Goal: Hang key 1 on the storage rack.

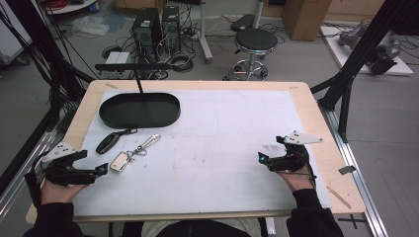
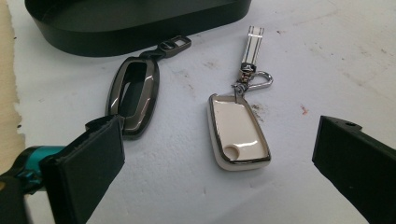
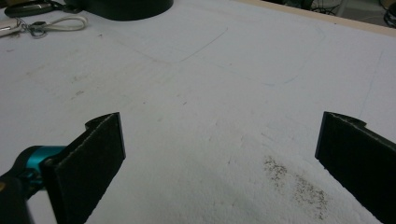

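Observation:
Two key fobs lie on the white mat. A white key fob (image 1: 120, 161) (image 2: 238, 133) with a metal clip and a striped strap (image 1: 148, 143) (image 2: 252, 44) lies just ahead of my left gripper (image 1: 99, 170) (image 2: 217, 163). A dark key fob (image 1: 108, 142) (image 2: 134, 95) lies beside it, close to the black oval tray (image 1: 140, 109) (image 2: 140, 23). The left jaws stand open, nothing between them. At the table's right my right gripper (image 1: 262, 158) (image 3: 219, 158) is open over bare mat, far from both fobs (image 3: 28, 7).
A thin black post with a crossbar (image 1: 132, 66) rises from the tray. The white mat (image 1: 212, 143) covers most of the wooden table (image 1: 316, 118). Dark frame struts stand at both sides, and a stool (image 1: 254, 42) and computer cases stand beyond the far edge.

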A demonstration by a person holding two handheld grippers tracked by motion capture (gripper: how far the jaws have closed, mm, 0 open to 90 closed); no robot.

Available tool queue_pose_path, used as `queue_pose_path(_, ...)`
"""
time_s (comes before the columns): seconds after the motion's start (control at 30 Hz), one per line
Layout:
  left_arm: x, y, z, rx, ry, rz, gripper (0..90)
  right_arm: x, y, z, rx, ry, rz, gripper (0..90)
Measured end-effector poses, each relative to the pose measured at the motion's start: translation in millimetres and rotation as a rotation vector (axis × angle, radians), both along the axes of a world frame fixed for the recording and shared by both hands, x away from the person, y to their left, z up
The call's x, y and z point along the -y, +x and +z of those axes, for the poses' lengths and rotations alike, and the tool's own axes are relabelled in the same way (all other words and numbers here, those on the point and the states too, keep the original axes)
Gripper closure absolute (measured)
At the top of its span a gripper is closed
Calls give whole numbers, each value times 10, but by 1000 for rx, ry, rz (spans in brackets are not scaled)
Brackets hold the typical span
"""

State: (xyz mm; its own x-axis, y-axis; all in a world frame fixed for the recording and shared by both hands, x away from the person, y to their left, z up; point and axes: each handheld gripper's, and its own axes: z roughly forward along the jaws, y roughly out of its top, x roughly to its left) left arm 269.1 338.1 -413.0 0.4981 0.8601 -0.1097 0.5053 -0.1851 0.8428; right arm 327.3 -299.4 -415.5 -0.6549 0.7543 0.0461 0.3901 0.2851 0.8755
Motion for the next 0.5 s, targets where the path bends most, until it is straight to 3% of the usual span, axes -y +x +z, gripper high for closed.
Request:
queue_pose_path(0.13,-1,56,11,-3,-19,-9,28,-15,13,-11,-2,4,4,7)
queue_pose_path(0.5,135,235,84,-40,42,-52,28,-45,35,-19,-3,0,5,7)
